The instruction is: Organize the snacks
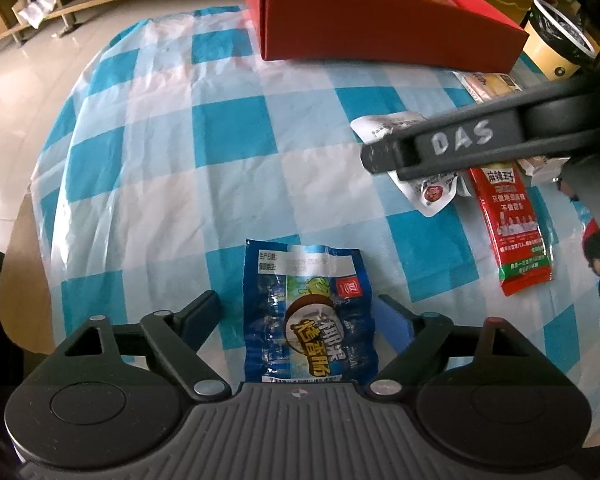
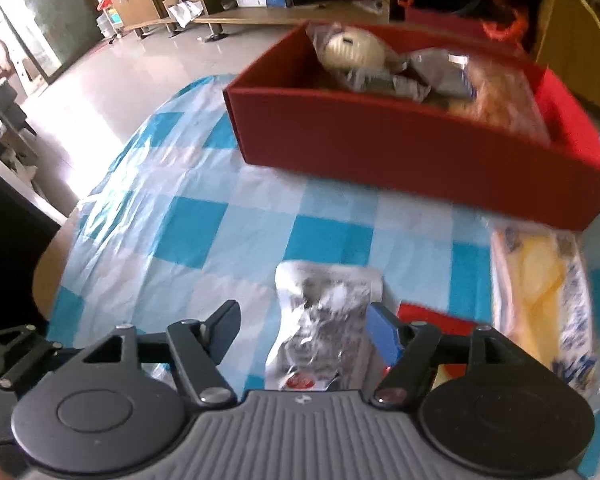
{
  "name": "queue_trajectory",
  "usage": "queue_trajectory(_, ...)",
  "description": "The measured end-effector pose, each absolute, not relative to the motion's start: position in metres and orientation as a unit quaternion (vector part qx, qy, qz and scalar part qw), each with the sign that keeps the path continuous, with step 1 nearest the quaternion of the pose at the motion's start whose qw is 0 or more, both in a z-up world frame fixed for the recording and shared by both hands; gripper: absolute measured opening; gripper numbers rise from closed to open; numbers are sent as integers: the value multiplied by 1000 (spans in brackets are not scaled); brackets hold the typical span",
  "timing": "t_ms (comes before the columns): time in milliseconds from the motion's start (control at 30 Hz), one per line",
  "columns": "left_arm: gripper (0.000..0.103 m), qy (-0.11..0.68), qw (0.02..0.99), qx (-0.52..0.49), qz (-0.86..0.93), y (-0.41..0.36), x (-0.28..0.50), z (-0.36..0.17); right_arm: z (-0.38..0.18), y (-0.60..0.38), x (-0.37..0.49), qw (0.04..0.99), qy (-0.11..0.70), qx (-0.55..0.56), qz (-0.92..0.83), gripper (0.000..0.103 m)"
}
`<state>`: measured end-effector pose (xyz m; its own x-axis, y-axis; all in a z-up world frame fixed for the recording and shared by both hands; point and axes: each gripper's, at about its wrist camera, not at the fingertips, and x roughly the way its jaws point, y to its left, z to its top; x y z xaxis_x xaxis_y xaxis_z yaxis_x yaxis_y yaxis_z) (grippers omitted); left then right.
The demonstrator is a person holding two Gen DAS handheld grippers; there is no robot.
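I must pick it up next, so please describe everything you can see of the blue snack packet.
The blue snack packet is a crinkled, glossy foil pouch with yellow lettering and a white date panel at its far end. It lies flat on the checked tablecloth, between the open fingers of the left hand-held gripper, which do not visibly touch it.

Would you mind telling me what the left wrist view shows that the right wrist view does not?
Only the left wrist view shows the blue snack packet between the open left gripper, and the whole red sachet. Only the right wrist view shows the yellow-and-white packet in full and the open right gripper framing the silver pouch. Both show the red box and checked tablecloth.
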<state>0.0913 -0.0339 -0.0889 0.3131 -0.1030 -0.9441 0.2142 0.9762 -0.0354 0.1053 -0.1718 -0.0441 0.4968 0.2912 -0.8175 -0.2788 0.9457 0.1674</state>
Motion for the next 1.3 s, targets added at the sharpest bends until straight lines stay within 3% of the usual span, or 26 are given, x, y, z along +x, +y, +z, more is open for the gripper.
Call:
queue_trajectory(67, 85, 575, 811, 51, -95, -33, 90, -89, -51, -170, 105, 864, 479, -11, 153, 62)
queue_trajectory(167, 75, 570, 816, 55, -86, -29, 89, -85, -49, -169, 103, 867, 476, -21, 147, 45)
queue_trajectory(367, 72, 571, 816, 31, -87, -21, 96, -77, -42, -160, 93, 869, 467, -35, 160, 44)
queue_trajectory(400, 72, 569, 818, 28, -85, -19, 98, -75, -40, -161, 93, 870, 464, -30, 163, 21)
queue_trajectory(467, 72, 563, 822, 22, -81, -16, 99, -69, -31, -168, 94, 874, 457, -4, 164, 8)
queue_trajectory(633, 72, 562, 824, 9, -72, -9, 104, -66, -29, -184, 97, 873, 463, 29, 152, 8)
queue_trajectory(733, 72, 565, 822, 6, -71, -8, 105, -69, -33, -188, 99, 864, 472, 55, 165, 17)
queue_trajectory(800, 72, 566, 821, 8, -74, -8, 104, -70, -33, -180, 98, 863, 472, 39, 177, 41)
queue_trajectory(1000, 73, 576, 814, 12, -78, -6, 103, -78, -41, -161, 102, 867, 466, -32, 170, 61)
queue_trajectory(1200, 74, 579, 811, 14, -85, -6, 104, -79, -54, -160, 96, 858, 480, -57, 173, 68)
queue_trajectory(1300, 74, 578, 811, 21, -86, -7, 102, -80, -58, -164, 91, 852, 489, -40, 182, 91)
